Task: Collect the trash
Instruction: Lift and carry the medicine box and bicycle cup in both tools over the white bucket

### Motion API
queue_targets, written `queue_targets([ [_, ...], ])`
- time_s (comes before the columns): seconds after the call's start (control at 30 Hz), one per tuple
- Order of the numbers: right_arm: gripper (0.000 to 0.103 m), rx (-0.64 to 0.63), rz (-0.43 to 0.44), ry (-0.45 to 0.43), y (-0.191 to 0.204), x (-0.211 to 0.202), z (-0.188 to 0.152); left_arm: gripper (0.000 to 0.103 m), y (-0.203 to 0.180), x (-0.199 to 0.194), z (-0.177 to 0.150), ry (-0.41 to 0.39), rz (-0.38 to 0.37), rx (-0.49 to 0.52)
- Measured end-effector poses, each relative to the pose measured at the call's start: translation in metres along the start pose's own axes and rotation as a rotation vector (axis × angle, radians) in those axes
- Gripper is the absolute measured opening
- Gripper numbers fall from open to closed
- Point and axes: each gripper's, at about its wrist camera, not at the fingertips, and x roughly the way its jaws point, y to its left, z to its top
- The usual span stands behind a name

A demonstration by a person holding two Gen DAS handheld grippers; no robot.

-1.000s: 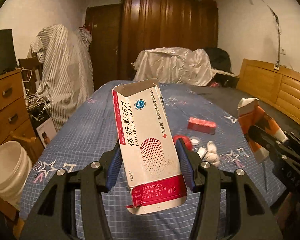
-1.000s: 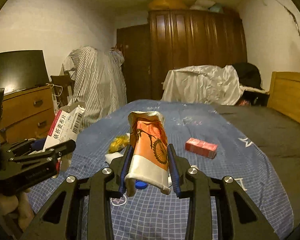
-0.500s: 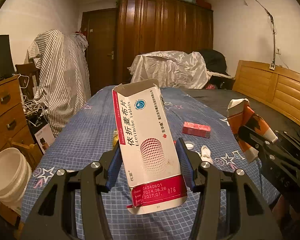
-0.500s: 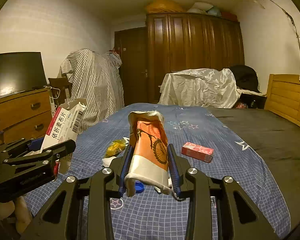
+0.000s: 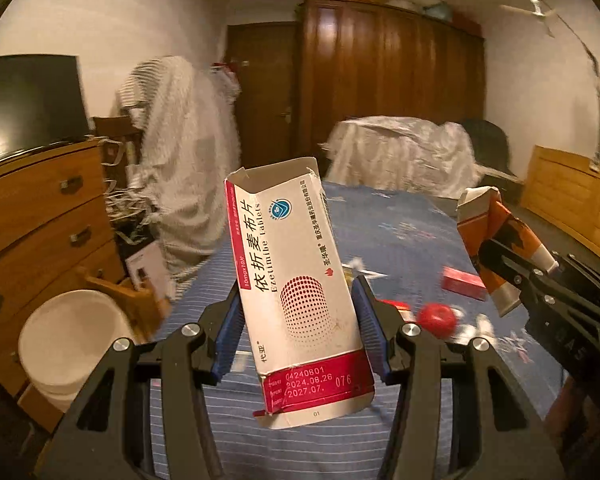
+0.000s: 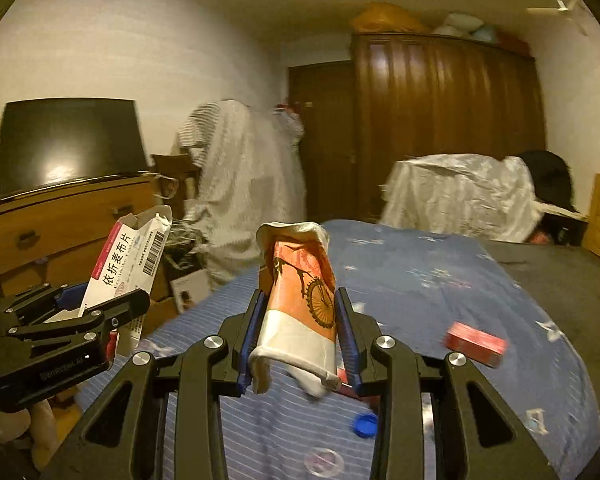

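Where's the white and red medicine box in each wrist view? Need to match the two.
Left wrist view: the medicine box is centre frame, upright and tilted, clamped in the left gripper.
Right wrist view: the same box is at the left edge, held in the left gripper seen from the side.
Shared landmark: the dark wooden wardrobe on the far wall; also the small red box on the blue bedspread.

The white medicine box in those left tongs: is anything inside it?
The medicine box has its top flap torn open, but only the inner cardboard wall at its mouth shows. Whatever is deeper inside is hidden by its sides.
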Motion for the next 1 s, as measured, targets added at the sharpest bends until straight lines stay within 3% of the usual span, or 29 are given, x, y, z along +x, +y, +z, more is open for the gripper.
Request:
queue_targets([
  [0.27, 0.036, -0.069, 0.196, 0.03, 0.101, 0.054, 0.043, 0.051, 0.106, -0.014, 0.011, 0.018, 0.173, -0.095],
  [0.53, 0.037, -0.151, 0.372, 0.128, 0.224, 0.122, 0.076, 0.051, 0.2, -0.025, 0.019, 0.062, 0.3, -0.16],
  [0.7, 0.037, -0.207, 0.46, 0.245, 0.298, 0.177, 0.085, 0.051, 0.245, -0.018, 0.017, 0.134, 0.316, -0.199],
  [1.0, 0.038, -0.264, 0.572, 0.554, 0.375, 0.301, 0.064, 0.051, 0.32, 0.035, -0.004, 0.352, 0.279, -0.262],
])
